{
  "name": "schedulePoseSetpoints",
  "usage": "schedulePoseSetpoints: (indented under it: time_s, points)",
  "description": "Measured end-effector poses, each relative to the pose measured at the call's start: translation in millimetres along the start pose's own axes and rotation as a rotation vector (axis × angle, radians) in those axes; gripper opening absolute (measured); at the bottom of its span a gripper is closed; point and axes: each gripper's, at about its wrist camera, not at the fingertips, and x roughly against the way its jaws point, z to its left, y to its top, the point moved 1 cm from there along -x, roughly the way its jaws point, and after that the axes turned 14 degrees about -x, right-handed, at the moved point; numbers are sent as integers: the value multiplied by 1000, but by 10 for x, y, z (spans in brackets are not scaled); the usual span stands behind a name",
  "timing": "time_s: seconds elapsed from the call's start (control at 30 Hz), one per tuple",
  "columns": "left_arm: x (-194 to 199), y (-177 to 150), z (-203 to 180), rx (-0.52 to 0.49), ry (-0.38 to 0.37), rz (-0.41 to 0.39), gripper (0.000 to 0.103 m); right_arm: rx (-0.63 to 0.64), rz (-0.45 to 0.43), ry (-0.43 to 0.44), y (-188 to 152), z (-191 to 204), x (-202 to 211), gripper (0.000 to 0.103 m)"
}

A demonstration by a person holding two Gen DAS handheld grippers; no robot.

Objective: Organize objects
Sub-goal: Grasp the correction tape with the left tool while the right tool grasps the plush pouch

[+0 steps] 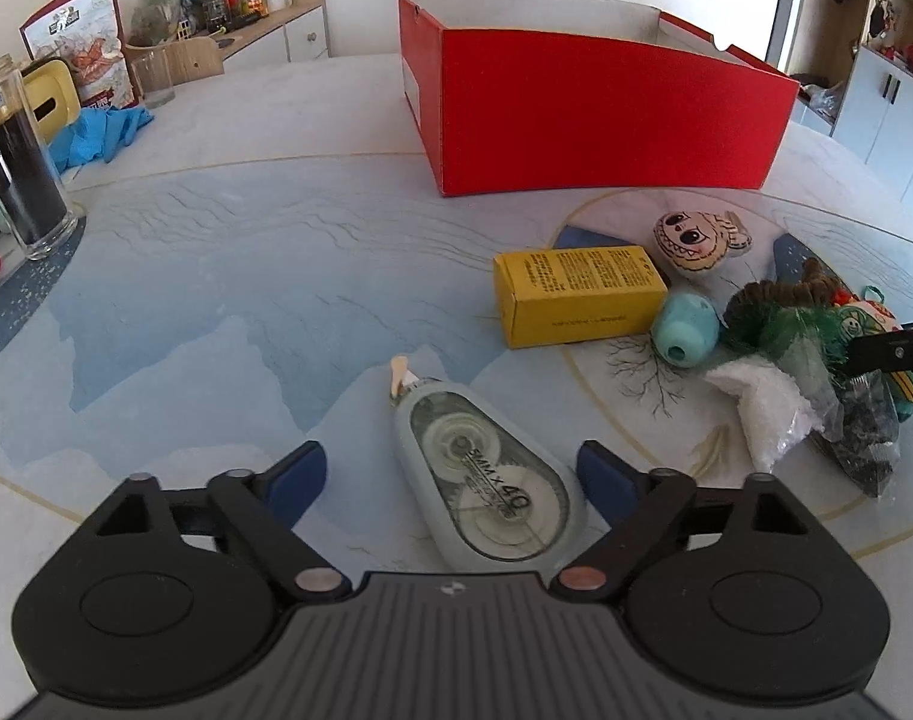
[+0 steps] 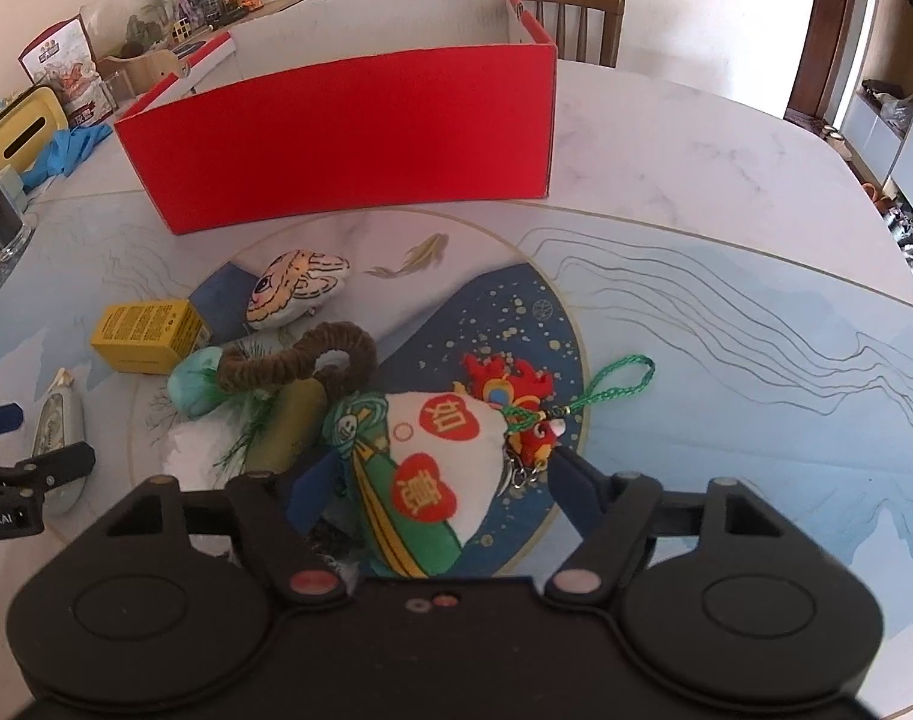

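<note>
Lying flat between spread pads, translucent grey correction tape [image 1: 486, 468] shows printed reels.

The left gripper [image 1: 450, 474] is held low and level, its jaws spread wide, with the blue pads [image 1: 297, 474] well apart and closed on nothing. The right gripper [image 2: 432, 489] is also low, tilted slightly downward, with jaws open and its blue fingers [image 2: 570, 489] standing apart. The left gripper shows at the left edge of the right wrist view.
</note>
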Motion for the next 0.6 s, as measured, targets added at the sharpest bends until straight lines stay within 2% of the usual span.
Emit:
schedulePoseSetpoints:
  time_s: [0.2,0.43,0.6]
  points:
    - [28,21,-49,-22,-17,-16,65,1,8,9,-3,2,-1,67]
    - [43,16,-39,-8,-22,-13,64,12,14,31,-12,25,14,52]
    - [74,-13,1,14,-20,-16,64,18,-1,38,-14,11,70,47]
